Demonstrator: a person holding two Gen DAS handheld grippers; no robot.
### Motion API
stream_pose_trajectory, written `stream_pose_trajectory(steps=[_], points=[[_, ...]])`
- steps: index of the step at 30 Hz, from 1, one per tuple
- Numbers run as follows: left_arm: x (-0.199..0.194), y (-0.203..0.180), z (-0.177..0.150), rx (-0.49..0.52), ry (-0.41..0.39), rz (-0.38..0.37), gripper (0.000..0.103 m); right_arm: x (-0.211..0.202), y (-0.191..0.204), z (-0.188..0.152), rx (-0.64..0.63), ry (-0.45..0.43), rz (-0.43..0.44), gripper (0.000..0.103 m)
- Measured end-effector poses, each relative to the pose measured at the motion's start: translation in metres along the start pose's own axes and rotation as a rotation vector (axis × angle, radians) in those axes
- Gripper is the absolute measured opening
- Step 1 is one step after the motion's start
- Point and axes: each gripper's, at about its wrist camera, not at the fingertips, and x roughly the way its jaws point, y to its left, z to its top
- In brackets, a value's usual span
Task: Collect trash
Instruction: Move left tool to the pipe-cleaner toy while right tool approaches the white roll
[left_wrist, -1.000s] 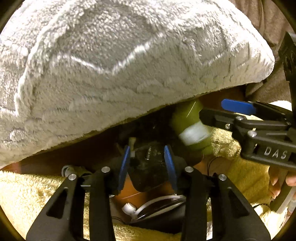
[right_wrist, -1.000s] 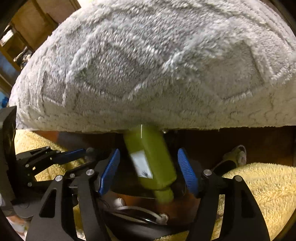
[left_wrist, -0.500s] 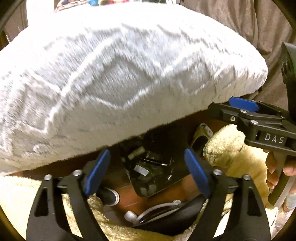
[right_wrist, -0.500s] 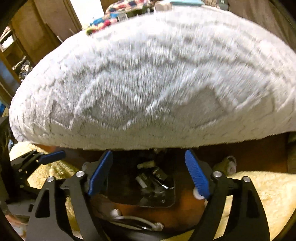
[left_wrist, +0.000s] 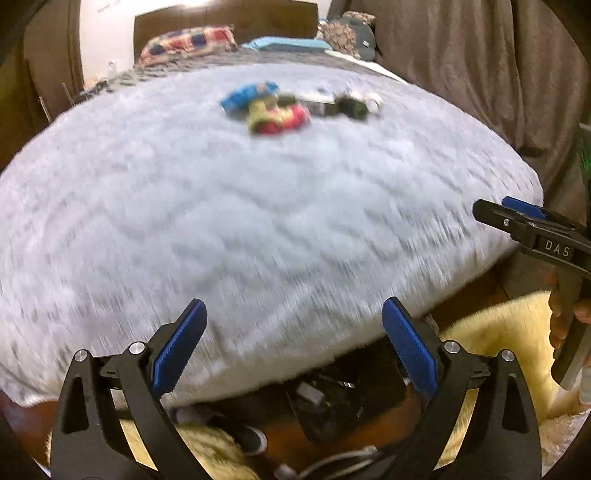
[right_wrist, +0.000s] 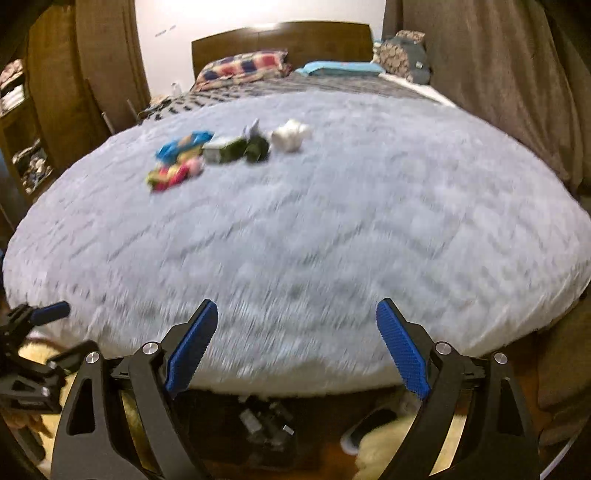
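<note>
Trash lies in a cluster on the grey fluffy bedspread (right_wrist: 314, 229): a blue wrapper (right_wrist: 184, 144), a red-and-yellow wrapper (right_wrist: 173, 175), a small green-and-white carton (right_wrist: 223, 149), a dark item (right_wrist: 256, 147) and a crumpled white tissue (right_wrist: 290, 136). The same pile shows blurred in the left wrist view (left_wrist: 280, 112). My left gripper (left_wrist: 293, 345) is open and empty at the bed's near edge. My right gripper (right_wrist: 297, 343) is open and empty too, far from the trash. A dark bag or bin with trash in it (left_wrist: 328, 406) sits on the floor below.
Yellow fluffy rugs (left_wrist: 491, 350) lie on the floor by the bed. Pillows (right_wrist: 243, 68) and a wooden headboard (right_wrist: 280, 40) are at the far end. Brown curtains (right_wrist: 480, 74) hang on the right, shelves (right_wrist: 18, 140) on the left. A cable (left_wrist: 332, 461) lies near the bag.
Both grippers opened and rose from the floor bag to above the bed edge. The green bottle seen in the right gripper a second ago is gone from view. The left let go of a dark item.
</note>
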Motion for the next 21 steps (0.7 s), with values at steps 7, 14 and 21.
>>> stream_pose_trajectory(steps=[7,14,21], points=[[0.020,0.010,0.043,-0.010,-0.029,0.011,0.091,0.023,-0.013,0.042,0.025,-0.009,-0.019,0.088],[0.053,0.015,0.087,-0.003,-0.024,0.045,0.091,0.056,-0.016,0.076,0.002,0.001,-0.038,0.088],[0.086,0.018,0.120,0.003,-0.006,0.043,0.091,0.087,-0.016,0.106,-0.013,0.004,-0.033,0.088]])
